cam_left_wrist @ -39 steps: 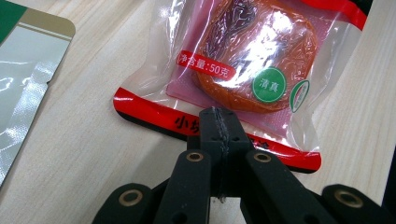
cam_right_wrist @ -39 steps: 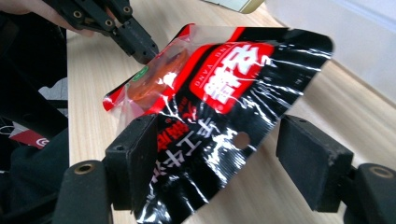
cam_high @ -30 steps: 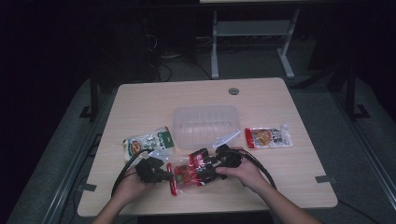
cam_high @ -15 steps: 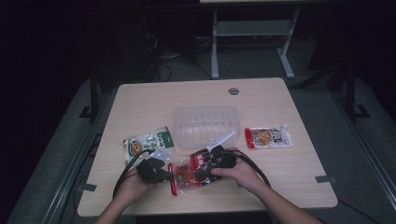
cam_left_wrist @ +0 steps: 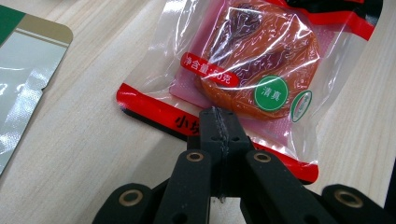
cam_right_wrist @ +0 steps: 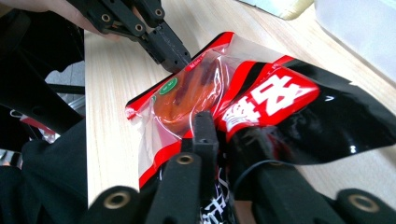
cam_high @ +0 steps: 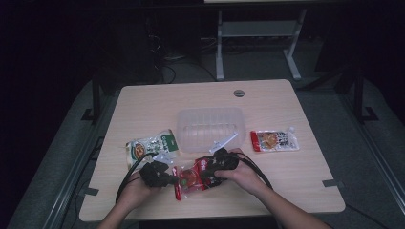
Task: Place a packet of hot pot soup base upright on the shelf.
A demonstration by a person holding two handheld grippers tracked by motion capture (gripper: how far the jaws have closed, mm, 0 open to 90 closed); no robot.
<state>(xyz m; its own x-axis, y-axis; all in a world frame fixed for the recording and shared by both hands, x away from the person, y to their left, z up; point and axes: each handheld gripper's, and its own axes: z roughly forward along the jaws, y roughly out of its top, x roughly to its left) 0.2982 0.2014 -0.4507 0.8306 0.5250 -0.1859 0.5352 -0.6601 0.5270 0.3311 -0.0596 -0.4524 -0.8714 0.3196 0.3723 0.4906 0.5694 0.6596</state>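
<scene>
A red and black snack packet (cam_high: 191,179) with an orange-brown piece inside lies near the table's front edge, between my two grippers. My left gripper (cam_high: 173,180) is shut on its red sealed edge, seen close up in the left gripper view, where the jaws (cam_left_wrist: 218,122) pinch the packet (cam_left_wrist: 261,60). My right gripper (cam_high: 206,174) has just been closing and now pinches the opposite end; in the right gripper view the jaws (cam_right_wrist: 208,128) clamp the packet (cam_right_wrist: 196,88), whose black film folds over one jaw. The left gripper (cam_right_wrist: 180,58) shows there at the packet's far edge.
A clear plastic container (cam_high: 211,129) stands mid-table behind the hands. A green and white packet (cam_high: 152,146) lies to its left and a red packet (cam_high: 274,140) to its right. A cable hole (cam_high: 239,92) sits near the far edge of the wooden table (cam_high: 143,105).
The right gripper's jaws have come together on the packet's end. The left gripper has kept its hold and stayed where it was.
</scene>
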